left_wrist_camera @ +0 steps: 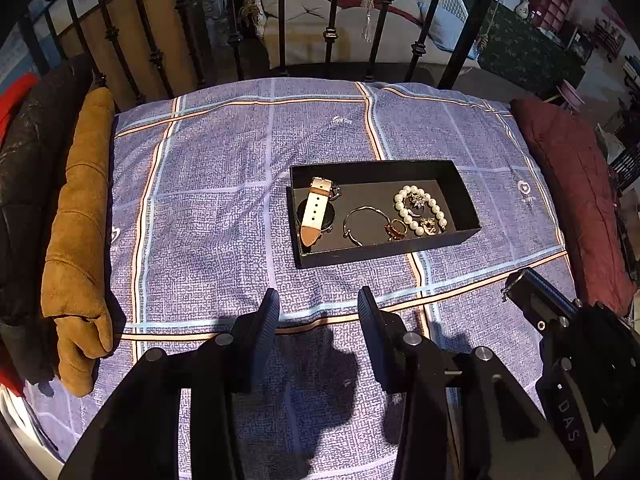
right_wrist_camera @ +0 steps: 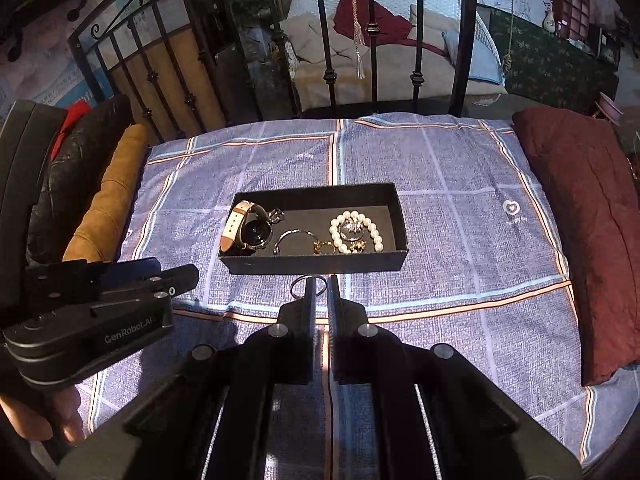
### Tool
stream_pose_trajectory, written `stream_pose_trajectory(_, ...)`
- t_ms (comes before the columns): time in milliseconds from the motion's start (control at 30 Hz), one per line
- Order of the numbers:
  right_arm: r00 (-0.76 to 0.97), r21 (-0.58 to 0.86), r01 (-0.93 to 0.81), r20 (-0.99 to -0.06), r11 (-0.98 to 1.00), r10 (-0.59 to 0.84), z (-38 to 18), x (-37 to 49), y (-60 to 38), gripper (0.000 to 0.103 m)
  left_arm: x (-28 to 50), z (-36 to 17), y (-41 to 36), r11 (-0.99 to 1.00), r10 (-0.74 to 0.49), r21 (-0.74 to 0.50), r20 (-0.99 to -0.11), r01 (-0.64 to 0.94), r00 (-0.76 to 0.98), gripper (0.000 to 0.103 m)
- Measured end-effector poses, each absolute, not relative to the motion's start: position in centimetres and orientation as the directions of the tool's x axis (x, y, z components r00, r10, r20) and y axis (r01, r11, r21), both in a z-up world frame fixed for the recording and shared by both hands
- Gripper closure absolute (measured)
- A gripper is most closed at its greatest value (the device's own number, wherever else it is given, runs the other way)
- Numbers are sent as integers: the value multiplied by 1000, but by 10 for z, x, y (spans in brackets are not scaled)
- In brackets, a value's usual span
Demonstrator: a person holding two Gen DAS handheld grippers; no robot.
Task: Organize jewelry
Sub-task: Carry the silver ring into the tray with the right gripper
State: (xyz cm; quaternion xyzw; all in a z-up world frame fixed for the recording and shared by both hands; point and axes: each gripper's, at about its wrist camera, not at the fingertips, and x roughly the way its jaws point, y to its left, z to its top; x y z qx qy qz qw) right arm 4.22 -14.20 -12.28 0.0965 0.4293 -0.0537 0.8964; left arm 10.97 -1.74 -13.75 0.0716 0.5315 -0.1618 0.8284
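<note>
The blue checked bedspread point(right_wrist_camera: 460, 208) fills the scene, with the black box point(right_wrist_camera: 316, 265) lying mid-bed. Inside it, from left to right, sit the watch point(right_wrist_camera: 244, 227), a thin bangle point(right_wrist_camera: 294, 240), gold rings point(right_wrist_camera: 325, 246) and the pearl bracelet point(right_wrist_camera: 356, 232).

The right gripper point(right_wrist_camera: 320, 284) is closed almost fully on a small metal ring point(right_wrist_camera: 298, 285), whose loop sticks out to the left of the tips. The box's near wall lies just beyond those tips, so the ring hangs just short of it.

To do this step well, I judge the ring should be carried over the near wall to the bare floor between bangle and watch, and released low so it does not bounce.

The left gripper point(left_wrist_camera: 318, 304) is about half open, holding nothing, near of the box and left of its middle.
</note>
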Motion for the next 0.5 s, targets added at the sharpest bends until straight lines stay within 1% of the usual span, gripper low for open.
stream_pose_trajectory(200,654,131,153,-757,980,-1,-107,59,-151,97,115,-130,-27,946,-179,-44,-898,322,401,63)
stream_pose_trajectory(233,656,132,149,-755,980,2,-106,62,-152,97,116,-128,-28,947,-177,-44,-897,317,404,65)
stream_pose_trajectory(267,657,134,145,-754,980,6,-105,65,-154,97,118,-127,-29,950,-173,-41,-896,310,409,68)
stream_pose_trajectory(333,661,139,138,-750,981,13,-102,70,-156,97,122,-124,-30,953,-172,-46,-895,298,412,80)
stream_pose_trajectory(433,662,144,130,-749,981,23,-100,75,-159,97,128,-123,-33,955,-172,-51,-896,291,409,93)
stream_pose_trajectory(500,659,147,123,-751,981,30,-101,80,-161,97,132,-123,-36,956,-167,-45,-896,290,411,97)
